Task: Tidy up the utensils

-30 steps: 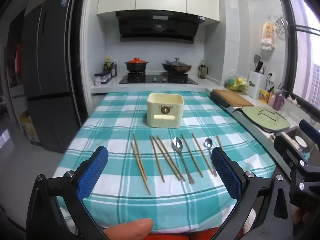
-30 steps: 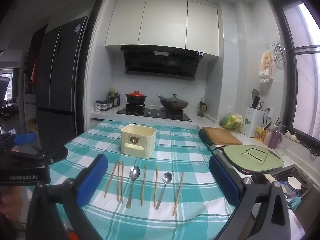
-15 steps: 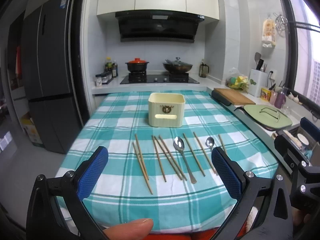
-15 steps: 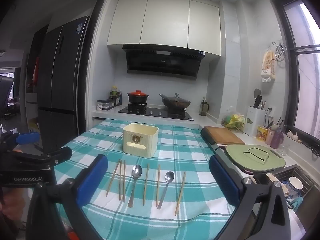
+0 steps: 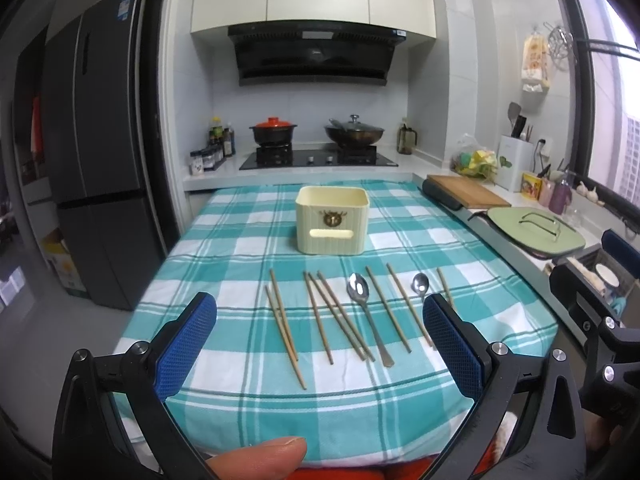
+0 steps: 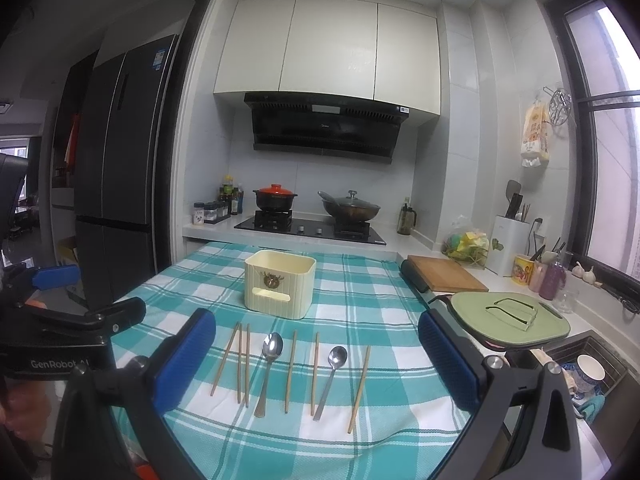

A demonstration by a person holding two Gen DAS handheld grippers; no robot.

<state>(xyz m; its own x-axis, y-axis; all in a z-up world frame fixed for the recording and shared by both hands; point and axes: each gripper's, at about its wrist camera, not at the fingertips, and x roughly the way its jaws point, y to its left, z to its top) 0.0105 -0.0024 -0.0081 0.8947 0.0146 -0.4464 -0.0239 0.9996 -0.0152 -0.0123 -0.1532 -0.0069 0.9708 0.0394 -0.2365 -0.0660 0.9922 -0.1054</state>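
Change since 1 second ago: in the left wrist view the utensil row sits a little higher between the blue pads and the cabinets show more; the view has tilted up slightly. In the right wrist view the stove and hood ride lower in the picture. No utensil has shifted on the cloth.
Left gripper [image 5: 320, 332]: jaws spread wide, gripping nothing, hanging above the near table edge; a fingertip [image 5: 260, 462] shows below it.
Right gripper [image 6: 316, 360]: jaws spread wide, empty, above the near edge.
Chopsticks [image 6: 244, 364]: thin tan wooden sticks lying flat, roughly parallel, pointing away from the jaws. The left view shows 2 at the left [image 5: 284, 328], 3 loosely crossed beside them, and more between and past the spoons; all lie between the 2 pads of each gripper.
Large spoon [image 5: 366, 312]: shiny metal, bowl toward the box, long handle toward the jaws, near mid-gap.
Small spoon [image 6: 332, 376]: metal, right of the large one; in the left view its handle runs behind the right-hand pad.
Box [image 5: 331, 219]: cream, ribbed, open-topped, with a slot handle and a small emblem; upright beyond the row, straight ahead of the jaws, apart from the utensils.
Tablecloth [image 5: 224, 240]: teal-and-white check.
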